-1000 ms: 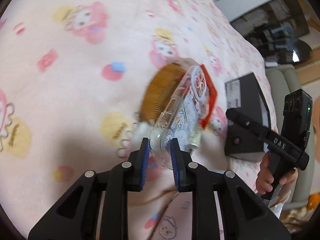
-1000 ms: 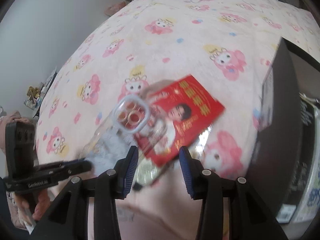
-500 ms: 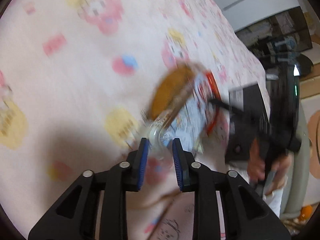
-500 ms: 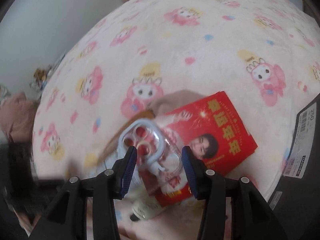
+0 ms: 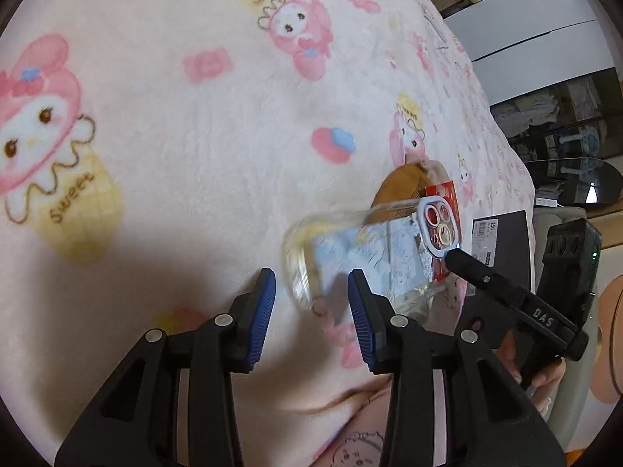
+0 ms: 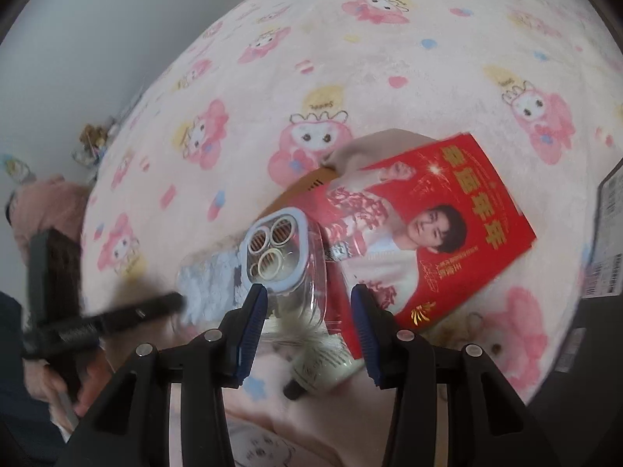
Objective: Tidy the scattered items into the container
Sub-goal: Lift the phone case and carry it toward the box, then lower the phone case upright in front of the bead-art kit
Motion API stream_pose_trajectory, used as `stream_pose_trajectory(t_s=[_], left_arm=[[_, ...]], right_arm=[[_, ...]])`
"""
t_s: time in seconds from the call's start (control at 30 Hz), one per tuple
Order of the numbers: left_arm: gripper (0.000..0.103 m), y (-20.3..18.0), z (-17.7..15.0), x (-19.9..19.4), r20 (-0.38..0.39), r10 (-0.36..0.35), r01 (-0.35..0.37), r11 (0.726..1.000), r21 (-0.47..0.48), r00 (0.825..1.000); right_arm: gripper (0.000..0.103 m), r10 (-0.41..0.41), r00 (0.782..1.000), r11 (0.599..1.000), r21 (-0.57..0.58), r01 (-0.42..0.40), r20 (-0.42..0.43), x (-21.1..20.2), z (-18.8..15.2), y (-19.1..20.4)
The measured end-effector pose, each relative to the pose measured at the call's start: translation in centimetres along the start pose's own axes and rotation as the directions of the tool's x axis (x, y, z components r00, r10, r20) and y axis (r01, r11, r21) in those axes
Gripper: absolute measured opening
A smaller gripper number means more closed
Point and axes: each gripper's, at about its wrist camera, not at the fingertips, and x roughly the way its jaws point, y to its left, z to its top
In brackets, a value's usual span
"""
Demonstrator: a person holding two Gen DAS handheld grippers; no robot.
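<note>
left gripper (image 5: pixel 311 307) jaws opening off clear phone case (image 5: pixel 373 257), right gripper (image 6: pixel 309 323) jaws closing, not yet pressing it, red booklet (image 6: pixel 459 233) beneath

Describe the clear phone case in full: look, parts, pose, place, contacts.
The clear phone case is glossy transparent plastic with a pale blue camera frame holding three gold-rimmed rings; a pale blue printed patch shows through it. It lies tilted on the pink blanket, overlapping the red booklet and a brown comb. It lies ahead of the right gripper, whose pads seem clear of it.
</note>
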Motion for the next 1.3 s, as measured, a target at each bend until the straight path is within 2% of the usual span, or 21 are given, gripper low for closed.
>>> stream_pose_trajectory(t_s=[0.07,0.1,0.13,0.23,0.43,0.63,0.77,0.87,1.0,1.1,1.2,1.3], left_arm=[[0.035,-0.6,0.1,0.1,0.011,0.018,-0.018,1.0,0.007,1.0],[0.034,-1.0,0.1,-0.1,0.015,0.022,-0.023,1.0,0.016,1.0],[0.034,-1.4,0.0,-0.4,0.02,0.038,-0.038,0.999,0.029,0.999],[0.034,-2.9,-0.2,-1.6,0.039,0.047,-0.049,0.996,0.072,0.998],[0.034,-7.4,-0.9,-5.2,0.088,-0.034,0.02,0.987,0.159,0.995],[0.034,-15.7,-2.2,-5.6,0.066,-0.119,0.093,0.946,0.31,0.991],[0.034,-22.2,-3.5,-3.4,-0.002,-0.171,0.158,0.904,0.396,0.985],[0.034,-27.0,-4.8,-0.4,-0.079,-0.19,0.205,0.878,0.433,0.979],[0.034,-33.0,-6.1,4.3,-0.164,-0.162,0.222,0.851,0.475,0.973],[0.034,-36.4,-6.3,7.9,-0.213,-0.137,0.226,0.847,0.48,0.967],[0.034,-38.9,-6.5,11.3,-0.248,-0.094,0.211,0.84,0.5,0.964],[0.034,-40.3,-7.1,14.4,-0.264,-0.016,0.163,0.824,0.543,0.964]], right_arm=[[0.038,0.003,1.0,1.0,-0.013,-0.003,-0.004,-0.1,0.0,0.4],[0.031,0.015,1.0,1.0,-0.021,-0.016,-0.014,-0.1,-0.2,0.7],[0.03,0.028,0.999,0.999,-0.03,-0.029,-0.022,-0.2,-0.4,1.1],[0.03,-0.003,1.0,0.997,-0.073,0.003,0.005,-1.8,-1.2,2.2],[0.03,0.007,0.993,0.997,-0.072,0.001,0.116,-8.5,-2.8,2.9],[0.03,-0.028,0.967,1.0,0.005,0.028,0.255,-16.3,-5.7,0.5],[0.03,-0.082,0.938,0.995,0.078,0.059,0.338,-21.7,-8.3,-3.0],[0.03,-0.14,0.919,0.987,0.131,0.097,0.368,-24.5,-9.8,-6.1],[0.03,-0.219,0.898,0.965,0.217,0.143,0.381,-27.5,-11.4,-11.5],[0.03,-0.262,0.884,0.951,0.261,0.167,0.387,-28.6,-11.8,-15.0],[0.03,-0.29,0.884,0.934,0.309,0.179,0.366,-28.6,-11.9,-18.8],[0.03,-0.286,0.892,0.925,0.343,0.162,0.349,-27.8,-12.3,-21.7]])
